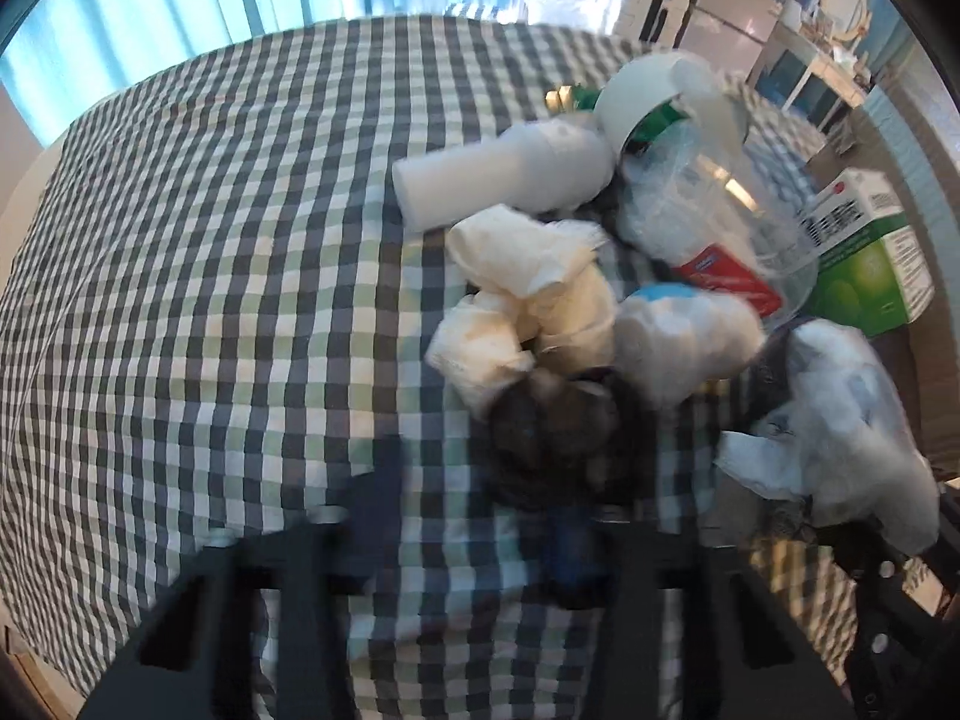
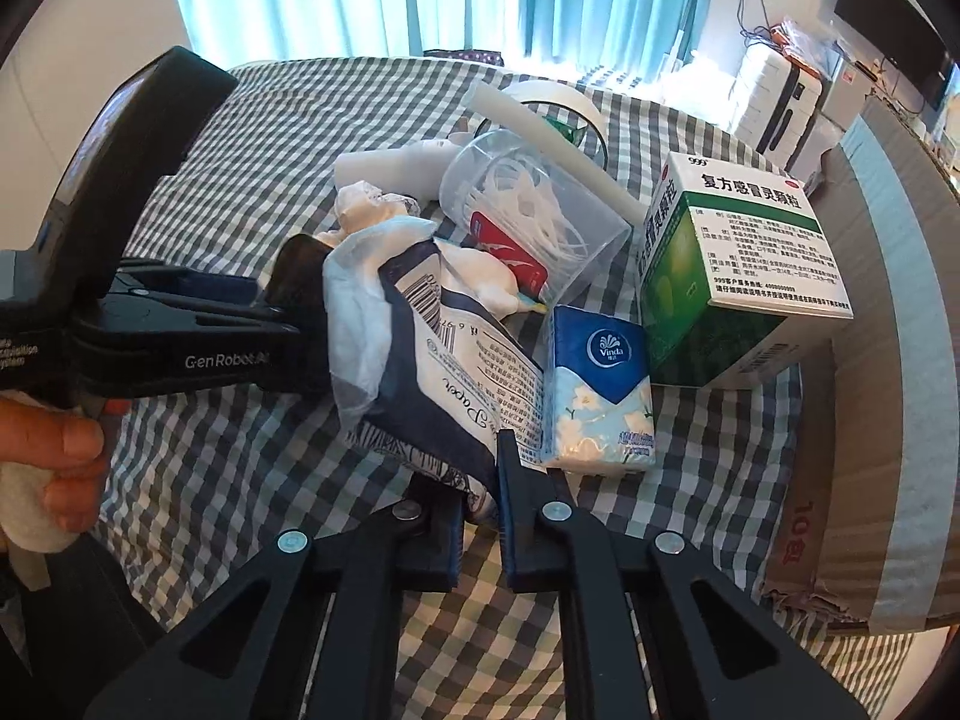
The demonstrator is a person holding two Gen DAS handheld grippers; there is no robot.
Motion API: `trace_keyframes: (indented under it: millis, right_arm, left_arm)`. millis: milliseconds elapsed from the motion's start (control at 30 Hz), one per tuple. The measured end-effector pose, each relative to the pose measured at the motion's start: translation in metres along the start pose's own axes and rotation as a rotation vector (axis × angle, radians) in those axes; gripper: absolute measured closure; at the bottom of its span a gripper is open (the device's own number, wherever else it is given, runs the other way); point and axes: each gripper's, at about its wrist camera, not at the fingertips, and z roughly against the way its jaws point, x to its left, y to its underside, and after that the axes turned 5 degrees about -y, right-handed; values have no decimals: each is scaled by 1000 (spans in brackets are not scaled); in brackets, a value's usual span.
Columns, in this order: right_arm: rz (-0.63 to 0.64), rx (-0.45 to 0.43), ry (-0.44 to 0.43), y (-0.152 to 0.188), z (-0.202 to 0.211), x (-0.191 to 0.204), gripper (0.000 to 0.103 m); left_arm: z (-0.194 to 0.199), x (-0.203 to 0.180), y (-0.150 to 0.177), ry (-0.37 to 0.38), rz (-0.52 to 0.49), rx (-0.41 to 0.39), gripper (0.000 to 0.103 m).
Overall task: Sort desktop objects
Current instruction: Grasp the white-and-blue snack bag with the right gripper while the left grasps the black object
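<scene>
My right gripper (image 2: 483, 480) is shut on a corner of a blue-and-white paper-tissue wrapper (image 2: 432, 348), which is crumpled and lifted off the cloth. That wrapper (image 1: 840, 420) also shows at the right of the left wrist view. My left gripper (image 1: 480, 468) points down at a dark lump (image 1: 558, 438) below some crumpled tissues (image 1: 540, 294). The lump lies between its fingertips, against the right one. Its jaws stand partly closed, and blur hides whether both pads press. In the right wrist view the left gripper (image 2: 300, 324) comes in from the left, beside the wrapper.
On the checked tablecloth (image 1: 210, 240) lie a white tube (image 1: 498, 174), a tape roll (image 2: 558, 96), a clear cup of floss picks (image 2: 528, 216), a Vinda tissue pack (image 2: 600, 384) and a green medicine box (image 2: 738, 264). A cardboard box (image 2: 870, 420) stands at the right. A hand (image 2: 60, 450) holds the left gripper.
</scene>
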Motion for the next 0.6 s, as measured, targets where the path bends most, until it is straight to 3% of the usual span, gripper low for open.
trace_keyframes:
  millis: [100, 333, 600]
  right_arm:
    - [-13, -14, -10, -1, 4, -3, 96]
    - [-27, -72, -11, -4, 15, -3, 96]
    - [-46, -168, 14, -11, 33, -6, 96]
  left_arm:
    - [12, 16, -4, 36, 29, -37, 84]
    - [28, 39, -9, 71, 25, -95, 92]
    - [60, -2, 0, 90, 26, -155, 98]
